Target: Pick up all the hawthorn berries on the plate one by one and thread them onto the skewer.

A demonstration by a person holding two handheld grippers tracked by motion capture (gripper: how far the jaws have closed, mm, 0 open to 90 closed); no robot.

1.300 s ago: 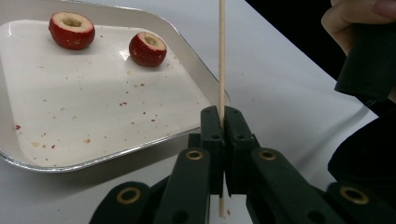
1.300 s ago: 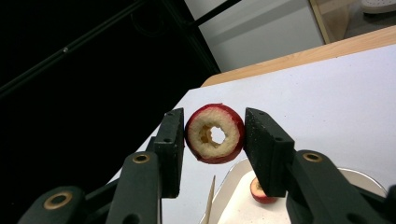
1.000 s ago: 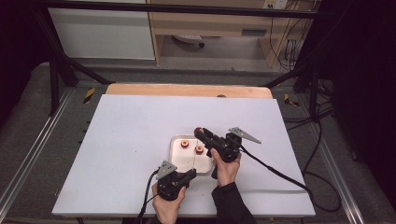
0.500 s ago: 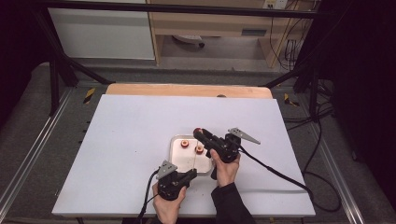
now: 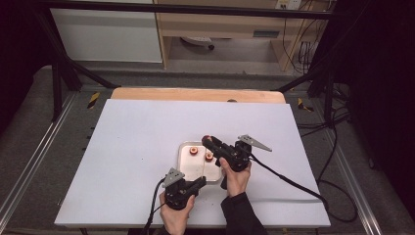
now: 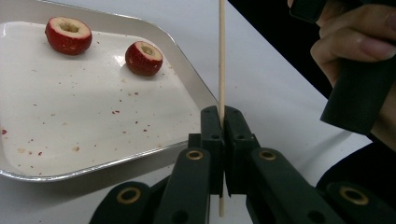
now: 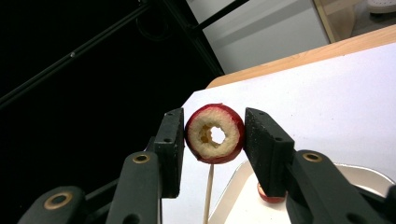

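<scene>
At frame centre, right gripper (image 7: pixel 212 135) is pinching cored fruit (image 7: pixel 215 133) directly above upright skewer (image 6: pixel 222 56), which left gripper (image 6: pixel 222 140) is clamping.

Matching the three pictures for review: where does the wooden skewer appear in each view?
High view: the wooden skewer is a faint thin line over the tray's near right part, rising from the left gripper.
Left gripper view: upright, right of centre, clamped between the closed jaws.
Right gripper view: bottom centre, below the cored red fruit that the right gripper holds.
Shared landmark: the metal tray.
</scene>
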